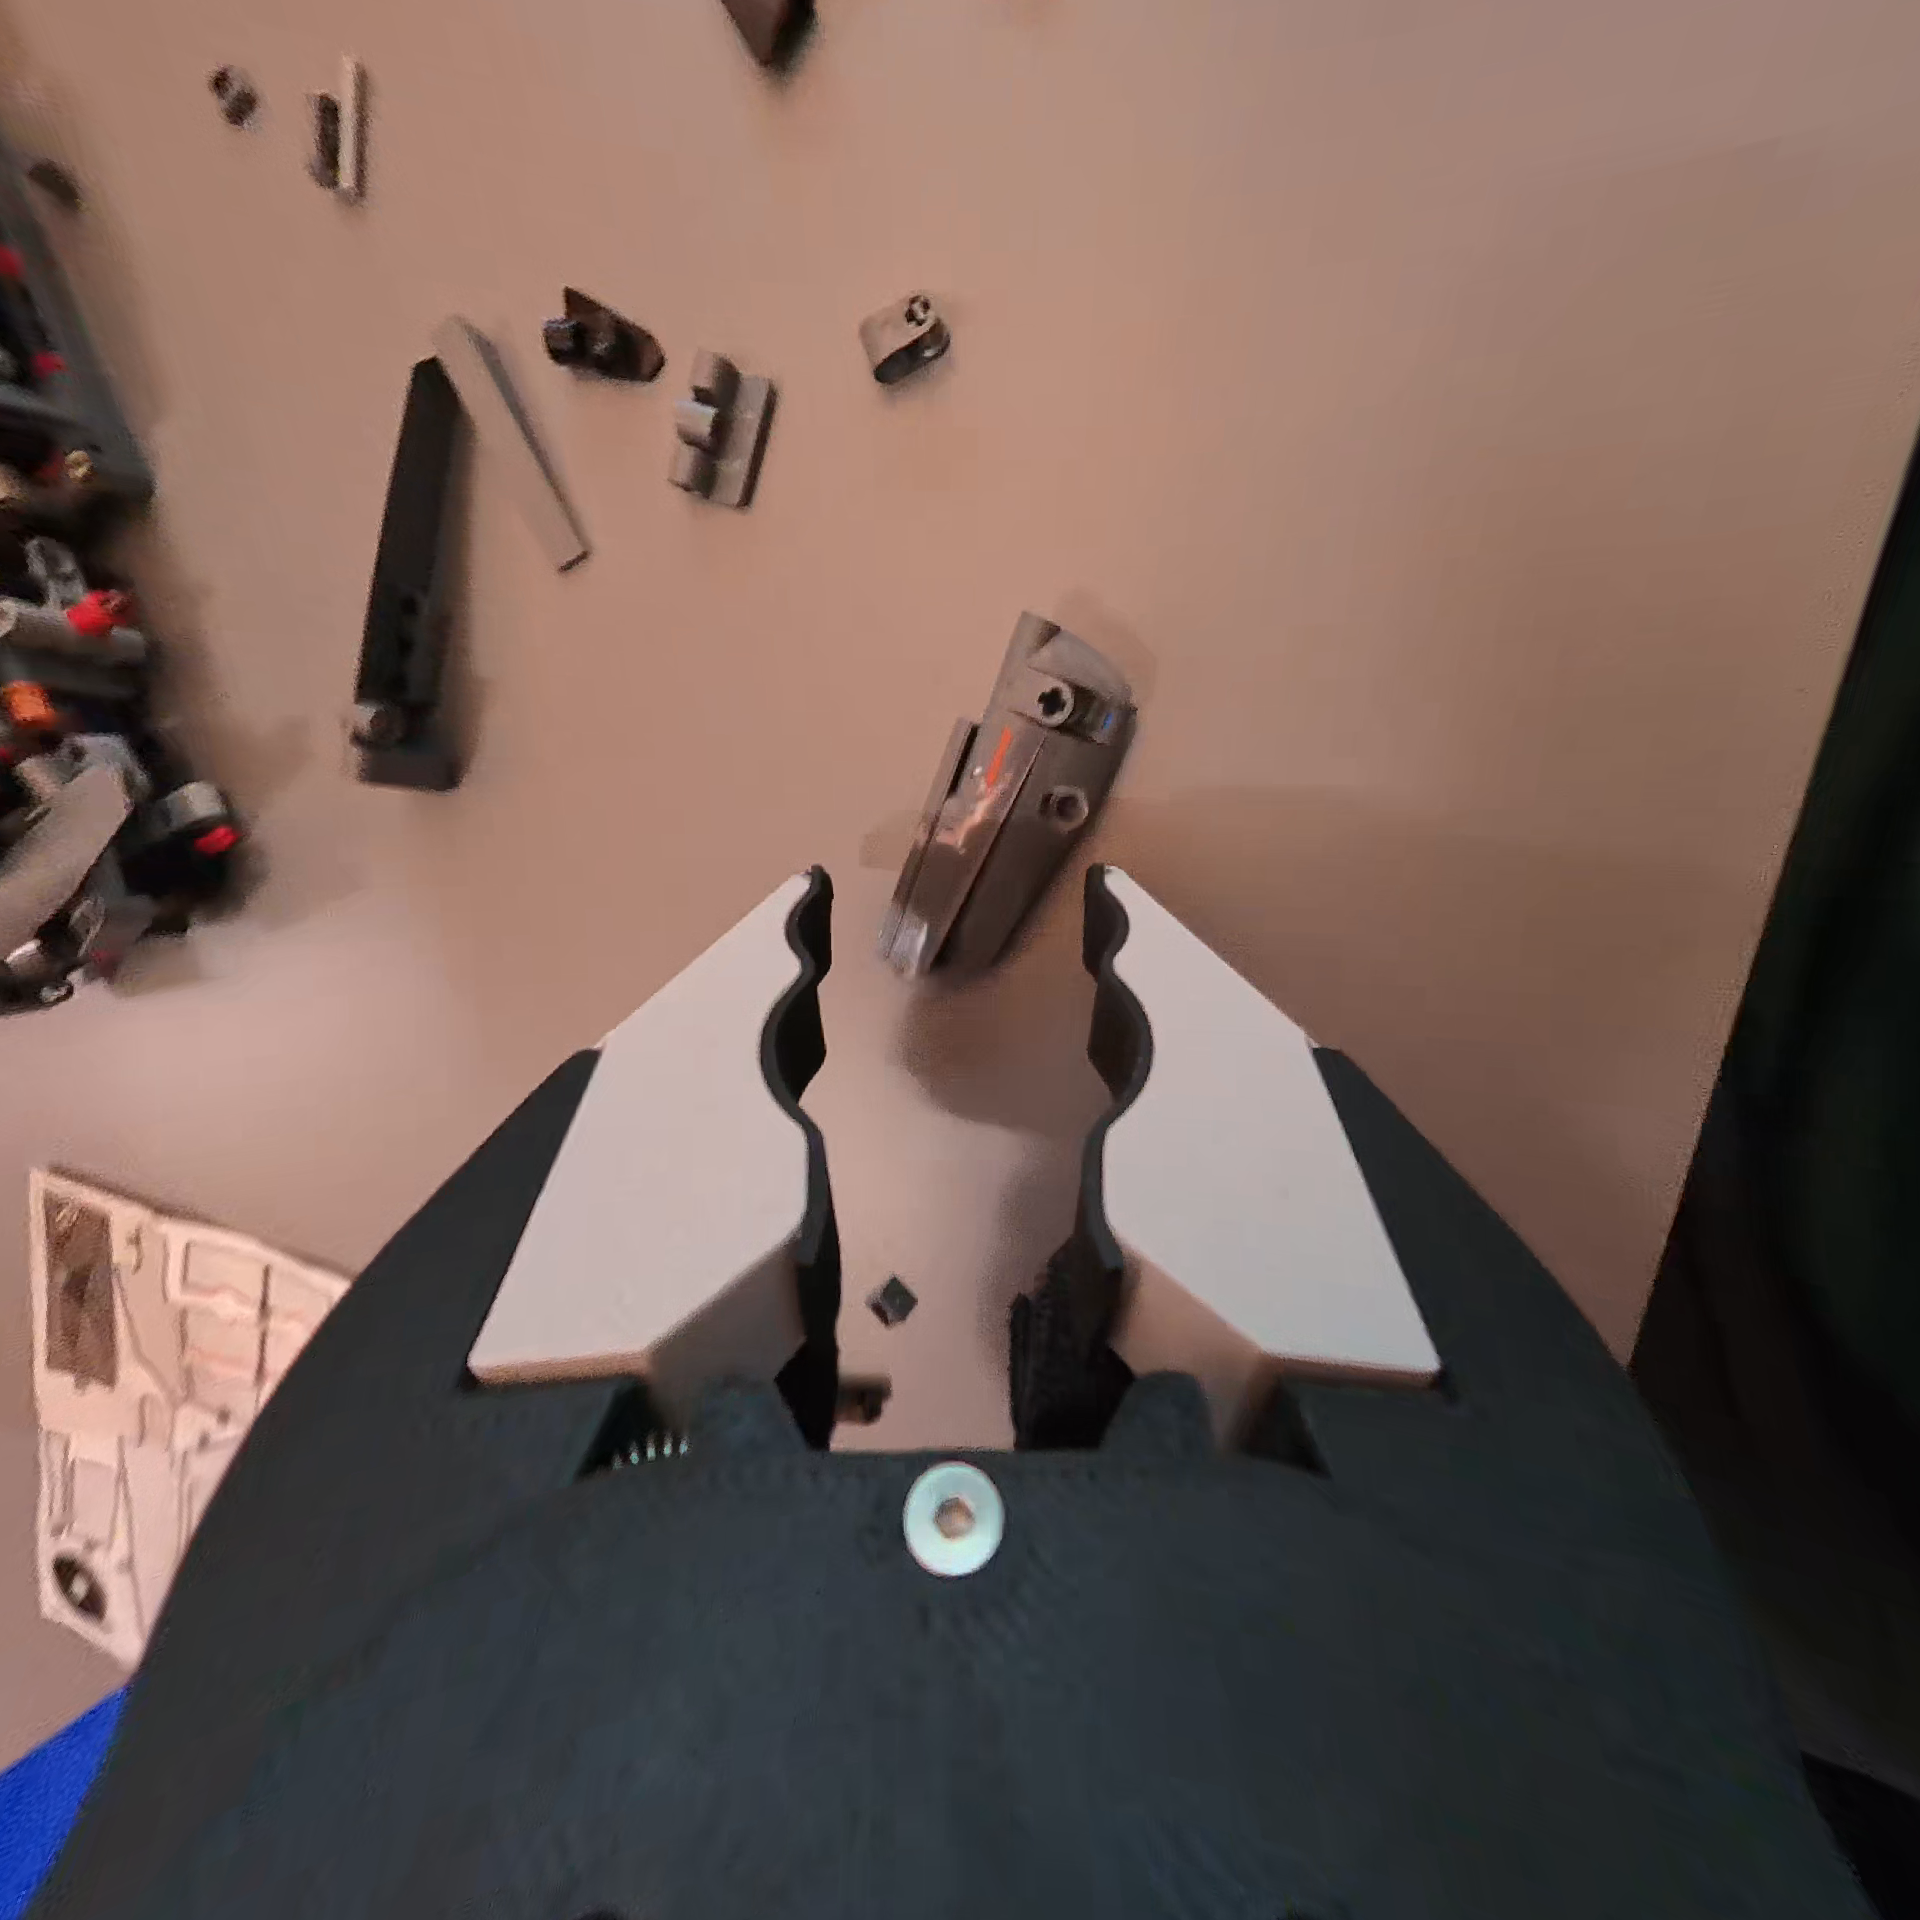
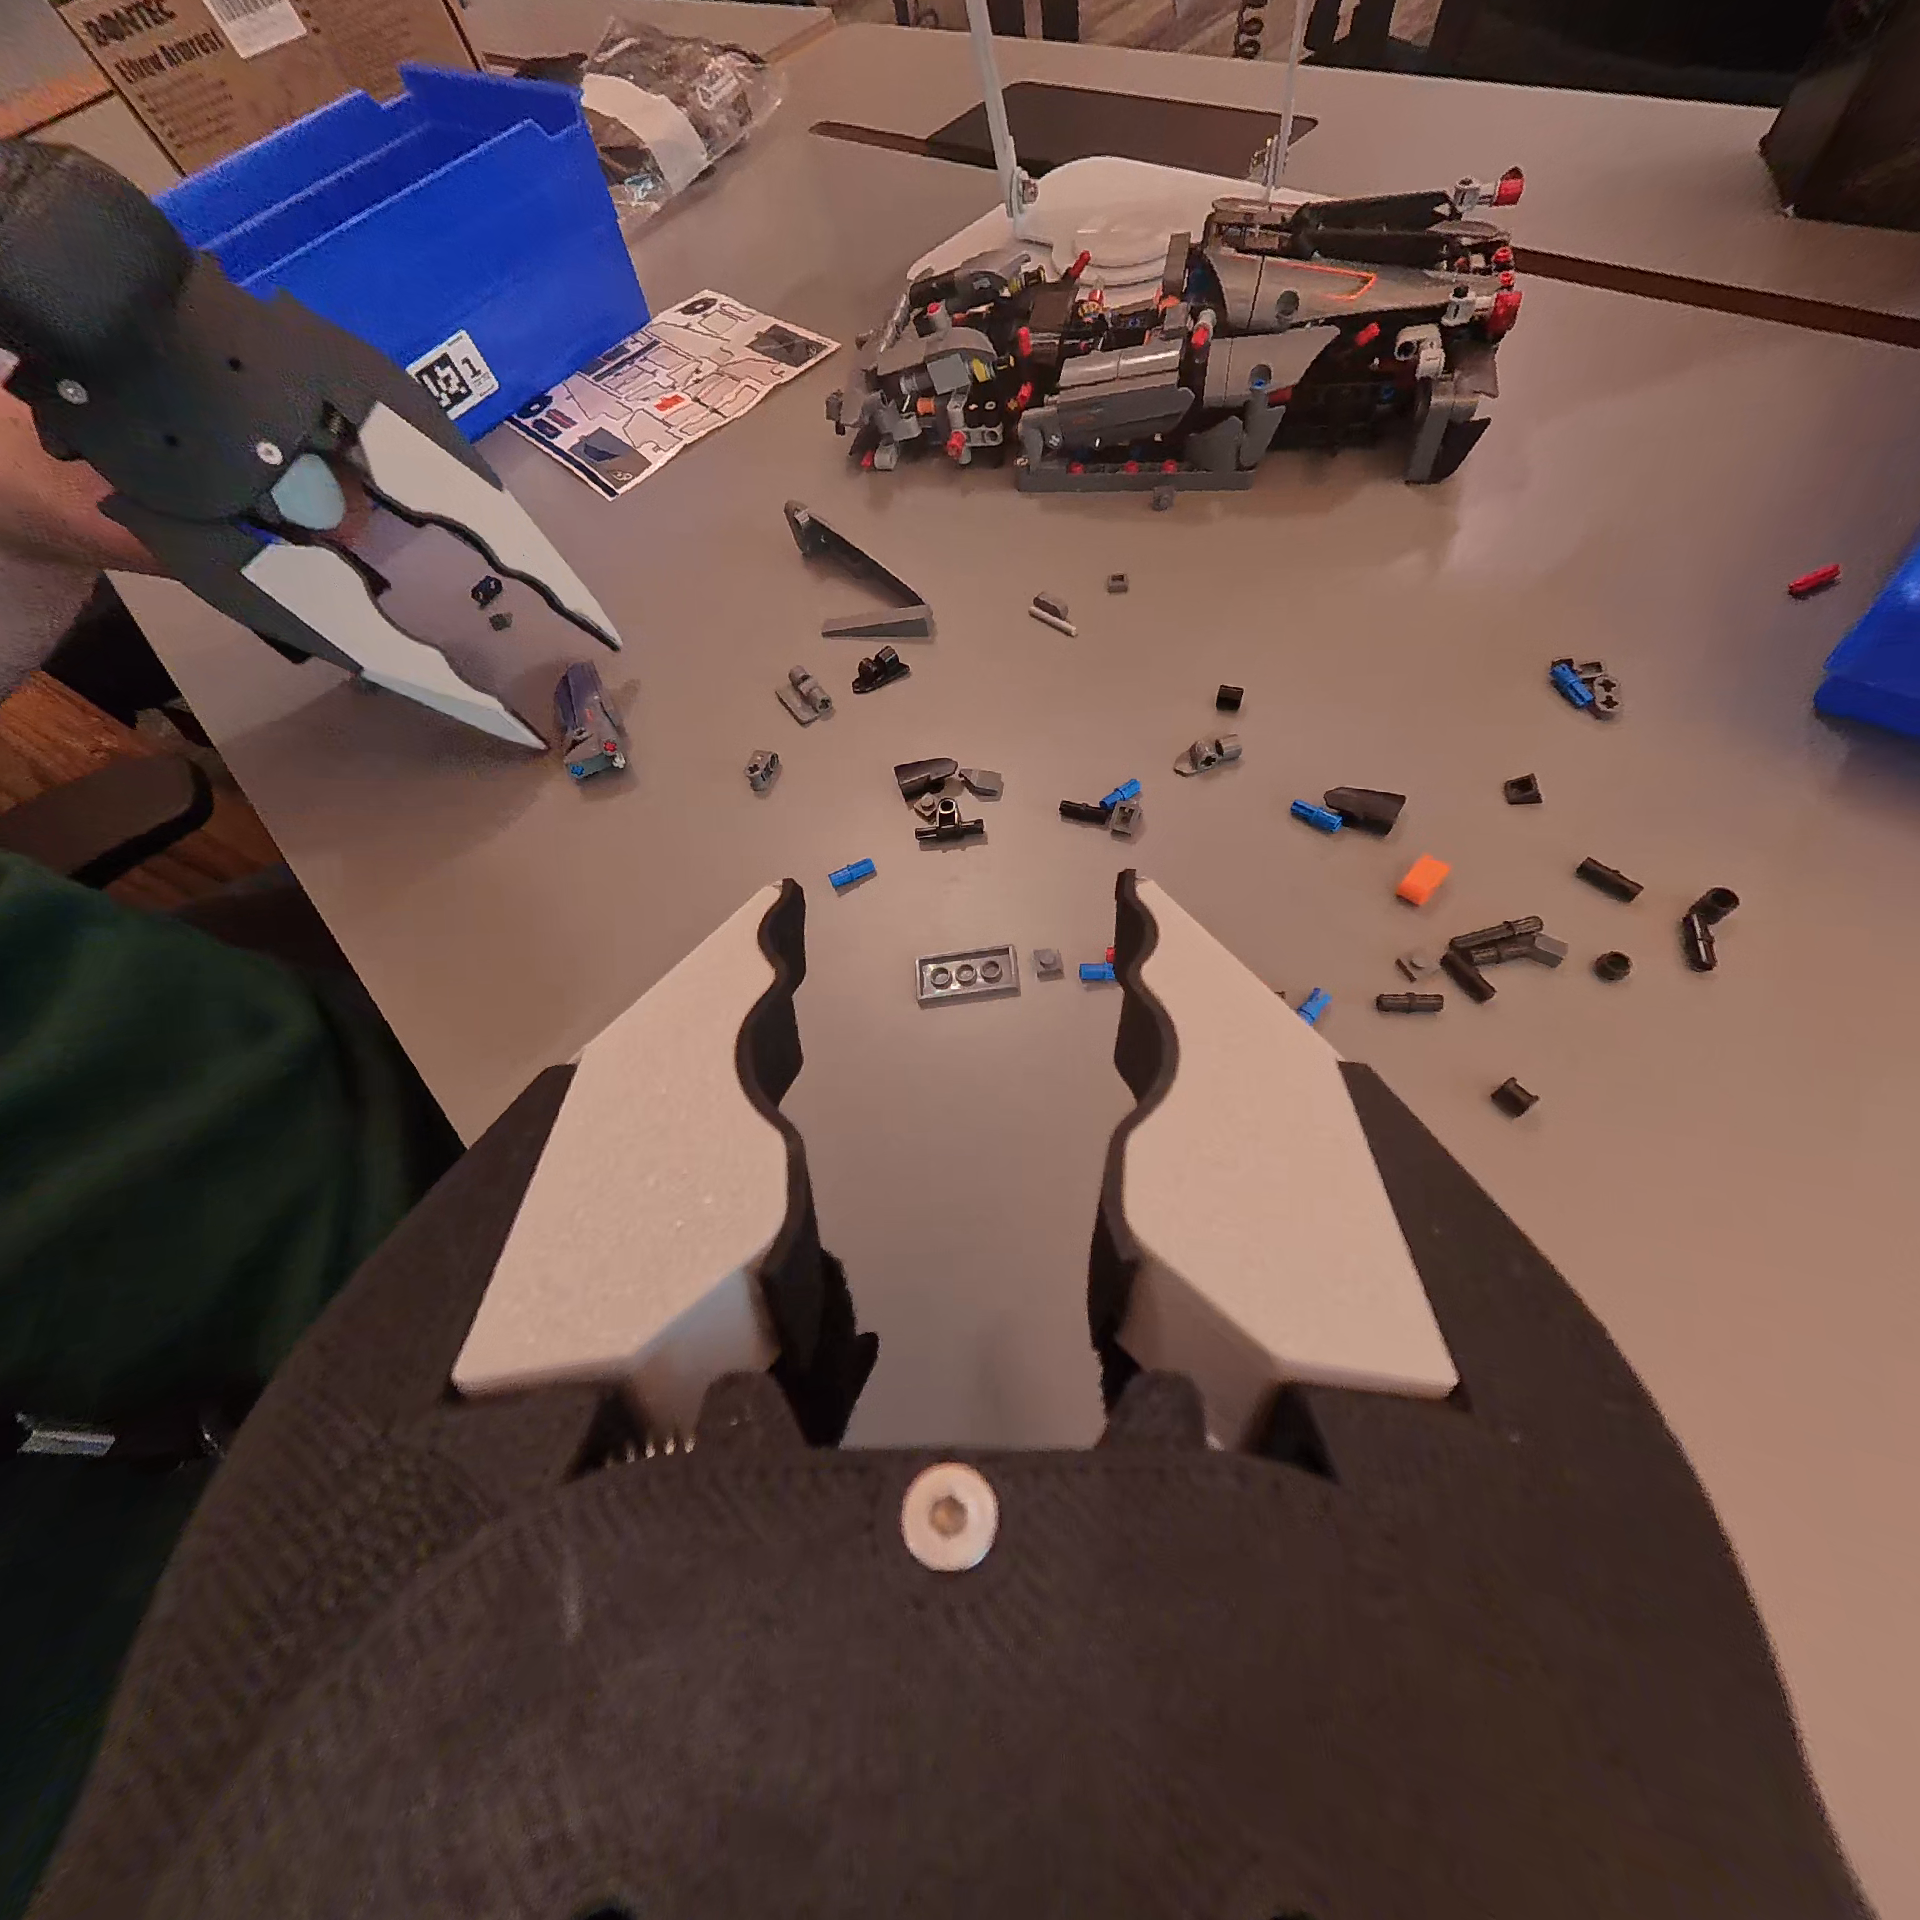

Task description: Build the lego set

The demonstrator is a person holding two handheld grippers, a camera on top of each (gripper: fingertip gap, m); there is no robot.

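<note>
My left gripper [image 1: 958,899] is open and empty, its tips just short of a small grey and black sub-assembly [image 1: 1003,800] lying on the table. In the right wrist view the same gripper [image 2: 582,691] points down at that sub-assembly [image 2: 590,722]. My right gripper [image 2: 961,904] is open and empty, above a dark grey plate with studs [image 2: 966,975] and small blue pins [image 2: 1096,971]. The large part-built grey and black model [image 2: 1195,353] stands at the far side; its edge shows in the left wrist view [image 1: 73,727].
Many loose pieces lie scattered on the table [image 2: 1351,644], among them an orange piece [image 2: 1421,879] and a long black wedge [image 1: 410,582]. A blue bin [image 2: 416,229] and an instruction sheet [image 2: 675,384] sit at the far left. A person's green sleeve [image 2: 156,1143] is at the left. The tips of one gripper are about 25 cm away from the tips of the other. My left tips are about 30 cm from the orange piece [image 2: 1421,879], my right tips only 12 cm.
</note>
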